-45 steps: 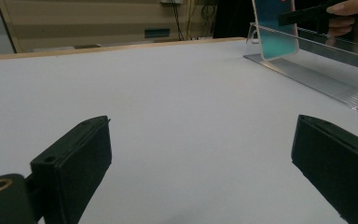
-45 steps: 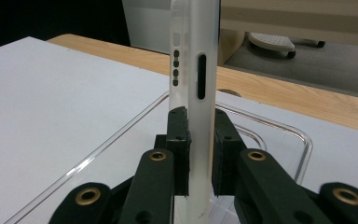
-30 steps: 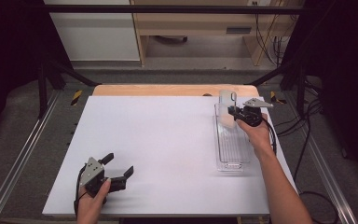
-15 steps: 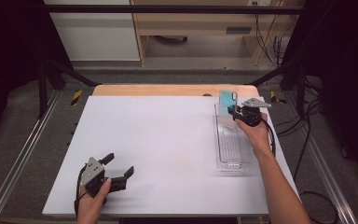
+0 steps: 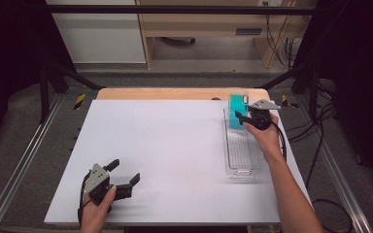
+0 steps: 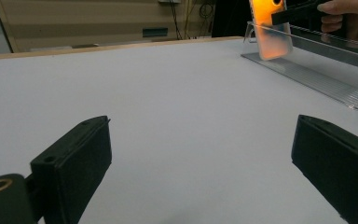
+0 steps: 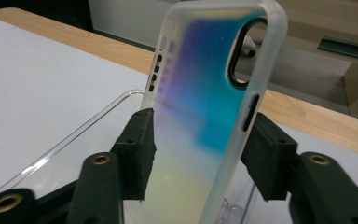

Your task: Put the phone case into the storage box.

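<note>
This looks like a lab or robotics test room set up for recording, not a home. A large flat white board covers the pale wooden counter, whose bare strip shows along the far edge. Long silver aluminium rails run down both sides of the counter, and black metal frame bars cross overhead with slanted black struts at the corners. The floor is grey carpet, marked with a piece of yellow-and-black hazard tape. Loose black cables trail across it, and more hang by light wooden furniture along the back wall.
</note>
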`<state>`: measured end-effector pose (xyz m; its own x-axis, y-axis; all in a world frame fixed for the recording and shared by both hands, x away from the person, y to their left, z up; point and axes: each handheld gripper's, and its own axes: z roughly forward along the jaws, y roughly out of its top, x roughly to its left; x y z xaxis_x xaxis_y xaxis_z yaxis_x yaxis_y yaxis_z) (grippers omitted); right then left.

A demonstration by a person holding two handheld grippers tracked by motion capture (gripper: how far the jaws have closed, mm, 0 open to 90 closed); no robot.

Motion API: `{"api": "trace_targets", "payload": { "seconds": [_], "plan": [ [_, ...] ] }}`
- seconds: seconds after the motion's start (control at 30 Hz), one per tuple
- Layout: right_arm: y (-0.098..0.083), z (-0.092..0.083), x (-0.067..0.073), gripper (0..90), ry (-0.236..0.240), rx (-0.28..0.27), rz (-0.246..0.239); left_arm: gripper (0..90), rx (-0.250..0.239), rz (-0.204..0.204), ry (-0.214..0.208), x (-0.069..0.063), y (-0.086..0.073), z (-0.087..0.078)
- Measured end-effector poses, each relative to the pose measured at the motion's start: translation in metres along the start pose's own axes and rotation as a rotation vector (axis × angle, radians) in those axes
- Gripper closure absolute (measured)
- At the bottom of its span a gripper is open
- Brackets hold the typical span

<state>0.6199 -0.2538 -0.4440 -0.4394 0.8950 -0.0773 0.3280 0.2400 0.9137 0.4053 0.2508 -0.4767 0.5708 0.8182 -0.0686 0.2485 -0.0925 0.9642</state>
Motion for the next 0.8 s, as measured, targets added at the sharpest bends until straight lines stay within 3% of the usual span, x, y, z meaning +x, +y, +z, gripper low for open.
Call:
{"api": "trace_targets", "payload": {
  "seconds": [0.23,0.6,0.8],
  "plan": [
    [0.0009,0.0009,0.0009,23.5,-0.045,0.003,-0.014,4.4,-0.006,-0.004,0.004,0.0019,0.0004,-0.0016],
    [0.0026,0.005,0.0039,20.4,-0.023,0.007,-0.034,4.4,-0.007,0.001,-0.002,-0.0004,0.0008,-0.0008],
    [0.0005,0.0047,-0.0026,16.3,-0.068,0.01,-0.002,4.4,-0.007,-0.004,-0.004,0.0004,0.0008,-0.0007]
  ]
}}
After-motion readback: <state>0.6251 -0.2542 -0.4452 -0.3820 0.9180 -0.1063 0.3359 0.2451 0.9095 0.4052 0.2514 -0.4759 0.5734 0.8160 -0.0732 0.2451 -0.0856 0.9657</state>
